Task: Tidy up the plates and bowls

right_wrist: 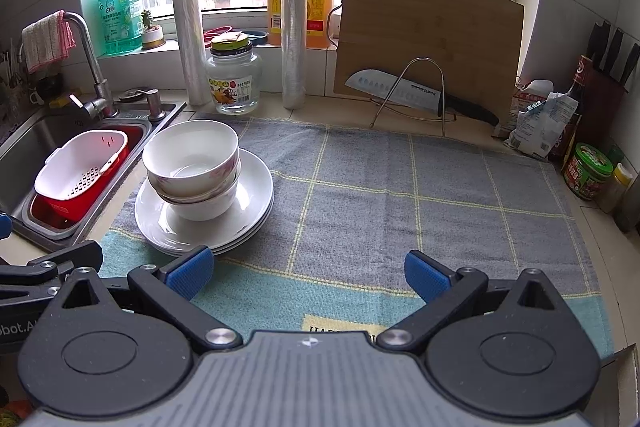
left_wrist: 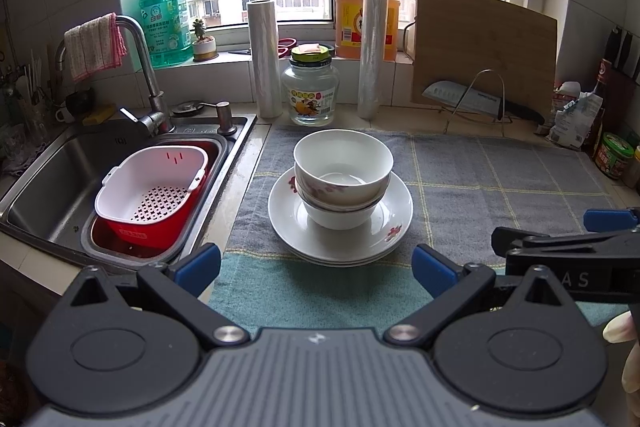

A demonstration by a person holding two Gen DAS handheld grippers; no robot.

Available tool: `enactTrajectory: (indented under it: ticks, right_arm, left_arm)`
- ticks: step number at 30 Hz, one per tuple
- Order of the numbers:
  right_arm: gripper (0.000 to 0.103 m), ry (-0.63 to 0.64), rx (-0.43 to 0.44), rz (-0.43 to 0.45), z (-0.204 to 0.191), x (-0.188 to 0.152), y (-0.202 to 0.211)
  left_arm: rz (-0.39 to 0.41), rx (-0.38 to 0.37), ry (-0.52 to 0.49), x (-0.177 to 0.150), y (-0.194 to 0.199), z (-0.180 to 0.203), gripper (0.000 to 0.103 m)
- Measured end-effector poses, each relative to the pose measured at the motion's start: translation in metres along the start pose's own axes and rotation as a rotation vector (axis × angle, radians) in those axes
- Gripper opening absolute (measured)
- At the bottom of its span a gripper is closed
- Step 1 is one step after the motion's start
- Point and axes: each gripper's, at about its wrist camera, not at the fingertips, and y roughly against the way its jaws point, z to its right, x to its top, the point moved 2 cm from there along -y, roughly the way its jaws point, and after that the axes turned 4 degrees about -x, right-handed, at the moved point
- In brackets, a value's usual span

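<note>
A stack of white bowls (left_wrist: pixel 342 167) with pink flower prints sits nested on a stack of white plates (left_wrist: pixel 384 223), all on a grey-and-teal checked cloth (left_wrist: pixel 500 179). My left gripper (left_wrist: pixel 316 267) is open, just short of the plates' near rim, with nothing between its blue pads. In the right wrist view the same bowls (right_wrist: pixel 191 157) and plates (right_wrist: pixel 256 187) lie to the left on the cloth (right_wrist: pixel 400 187). My right gripper (right_wrist: pixel 308 273) is open over the cloth, its left pad close to the plates' near edge. It also shows at the right edge as the right gripper (left_wrist: pixel 568 247).
A steel sink (left_wrist: pixel 60 179) with a white-and-red colander basket (left_wrist: pixel 152 187) lies left of the cloth. A glass jar (left_wrist: pixel 310 91), two film rolls (left_wrist: pixel 263 59), an oil jug (left_wrist: pixel 366 11), a cutting board (left_wrist: pixel 484 51) and a knife (right_wrist: pixel 400 89) line the back. Condiment jars (right_wrist: pixel 586 171) stand right.
</note>
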Motion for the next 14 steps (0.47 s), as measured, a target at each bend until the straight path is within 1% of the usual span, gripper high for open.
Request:
enactTrajectory:
  ticks: [14]
  right_arm:
    - [0.103,-0.005,-0.001,-0.002,0.0032,0.0007,-0.0017]
  left_arm:
    - [-0.001,0.003,-0.004,0.0025,-0.0025,0.0019,0.101]
